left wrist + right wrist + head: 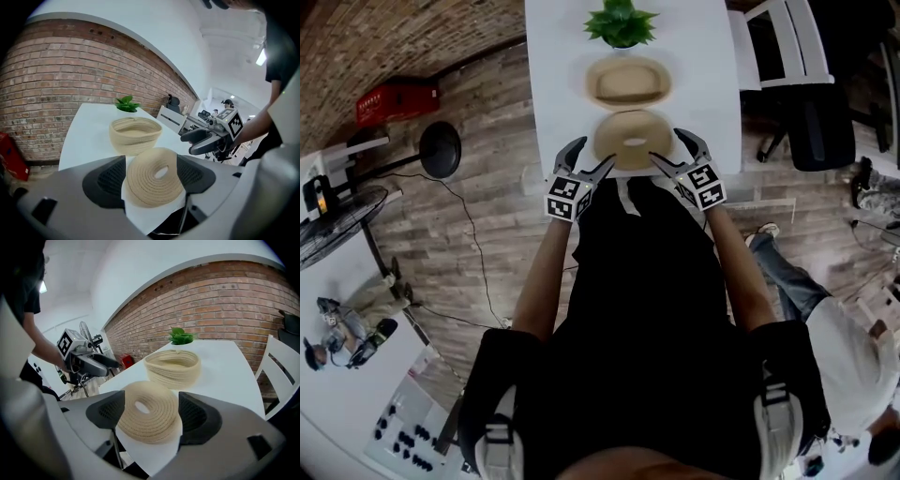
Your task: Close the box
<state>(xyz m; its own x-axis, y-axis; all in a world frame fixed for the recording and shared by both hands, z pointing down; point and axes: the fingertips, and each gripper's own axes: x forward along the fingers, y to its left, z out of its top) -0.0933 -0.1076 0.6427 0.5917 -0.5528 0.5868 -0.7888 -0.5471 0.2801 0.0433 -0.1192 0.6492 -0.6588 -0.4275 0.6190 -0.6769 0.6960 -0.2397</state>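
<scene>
A flat woven rope lid (633, 139) with a hole in its middle lies near the front edge of the white table (558, 84). Behind it stands the open woven rope basket (628, 81). My left gripper (592, 154) sits at the lid's left side and my right gripper (670, 146) at its right side. In the left gripper view the lid (145, 187) lies between the wide-set jaws of the left gripper (153, 175), with the basket (135, 135) beyond. The right gripper (153, 414) frames the lid (154, 425) the same way. Neither gripper's pads visibly press on it.
A green potted plant (621, 22) stands at the table's far end behind the basket. A white chair (778, 42) and a black office chair (820, 122) stand to the right. On the floor at the left are a red box (394, 98) and a fan (337, 220).
</scene>
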